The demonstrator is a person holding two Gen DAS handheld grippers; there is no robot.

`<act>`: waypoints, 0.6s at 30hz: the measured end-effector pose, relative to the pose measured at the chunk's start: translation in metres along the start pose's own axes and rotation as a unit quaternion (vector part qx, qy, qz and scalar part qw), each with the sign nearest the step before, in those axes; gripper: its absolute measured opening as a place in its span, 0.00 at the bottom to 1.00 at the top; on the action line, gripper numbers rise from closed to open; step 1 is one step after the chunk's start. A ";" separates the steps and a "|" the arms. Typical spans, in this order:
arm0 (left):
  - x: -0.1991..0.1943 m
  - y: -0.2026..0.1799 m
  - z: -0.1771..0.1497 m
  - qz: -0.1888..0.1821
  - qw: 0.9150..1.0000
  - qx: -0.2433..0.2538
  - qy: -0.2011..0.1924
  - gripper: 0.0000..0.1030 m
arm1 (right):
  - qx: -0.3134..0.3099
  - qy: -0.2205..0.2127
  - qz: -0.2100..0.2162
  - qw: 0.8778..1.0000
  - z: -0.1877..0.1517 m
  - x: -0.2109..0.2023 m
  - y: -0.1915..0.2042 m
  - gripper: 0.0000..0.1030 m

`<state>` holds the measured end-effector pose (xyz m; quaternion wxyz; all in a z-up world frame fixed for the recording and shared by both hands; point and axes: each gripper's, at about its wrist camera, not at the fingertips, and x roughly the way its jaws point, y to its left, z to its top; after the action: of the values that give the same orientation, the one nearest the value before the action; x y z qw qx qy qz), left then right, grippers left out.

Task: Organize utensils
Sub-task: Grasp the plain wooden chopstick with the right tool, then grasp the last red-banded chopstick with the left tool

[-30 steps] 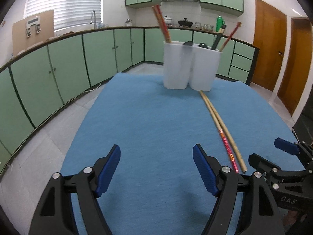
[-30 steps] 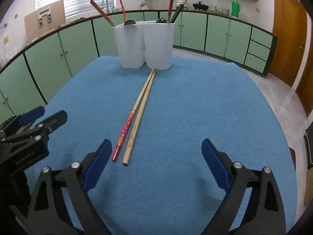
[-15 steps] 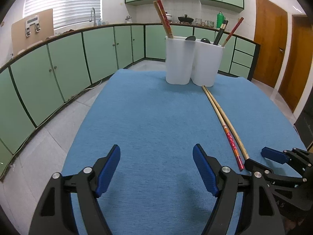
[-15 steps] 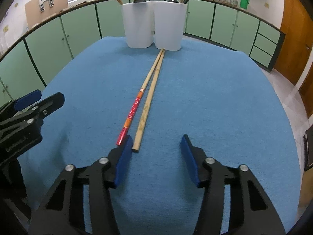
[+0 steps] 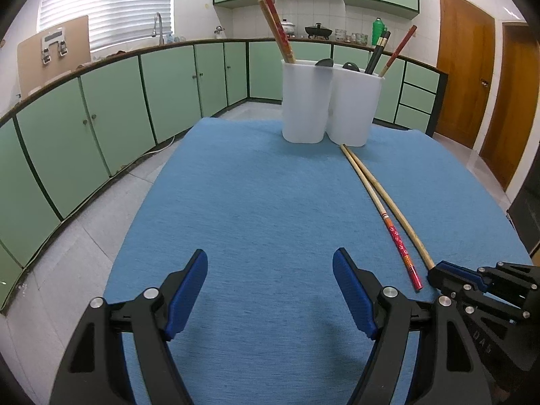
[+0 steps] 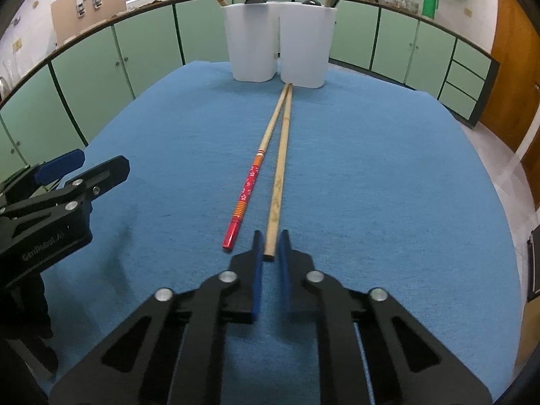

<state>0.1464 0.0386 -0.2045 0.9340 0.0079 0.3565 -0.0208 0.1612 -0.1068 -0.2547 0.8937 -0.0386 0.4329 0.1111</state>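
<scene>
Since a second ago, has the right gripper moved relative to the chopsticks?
Yes. The right gripper has come forward and left to the plain chopstick, which lies unmoved below the white holder, and shut on its near end.

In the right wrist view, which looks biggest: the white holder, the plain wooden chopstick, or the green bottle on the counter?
1. Plain wooden chopstick, longest, though nearest the camera.
2. White holder.
3. Green bottle, tiny, but far off, so true size is unsure.

Right black two-finger gripper with blue pads angled downward, jaws closed tight on the near end of a plain wooden chopstick, left black gripper with blue pads angled downward, jaws wide apart, nothing between them
</scene>
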 end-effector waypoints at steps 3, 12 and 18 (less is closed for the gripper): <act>0.000 -0.004 -0.001 -0.001 1.000 0.004 0.001 0.73 | 0.007 0.000 0.003 1.000 -0.002 -0.003 -0.007 0.06; -0.001 -0.023 -0.001 -0.025 1.000 0.010 0.004 0.73 | 0.035 -0.003 -0.004 0.999 -0.002 -0.005 -0.033 0.06; -0.003 -0.044 -0.003 -0.052 0.999 0.009 0.007 0.73 | 0.055 -0.010 -0.028 0.998 -0.004 -0.007 -0.056 0.06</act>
<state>0.1404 -0.0047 -0.2052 0.9289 -0.0017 0.3632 -0.0723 0.1668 -0.1633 -0.2531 0.9017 -0.0009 0.4279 0.0624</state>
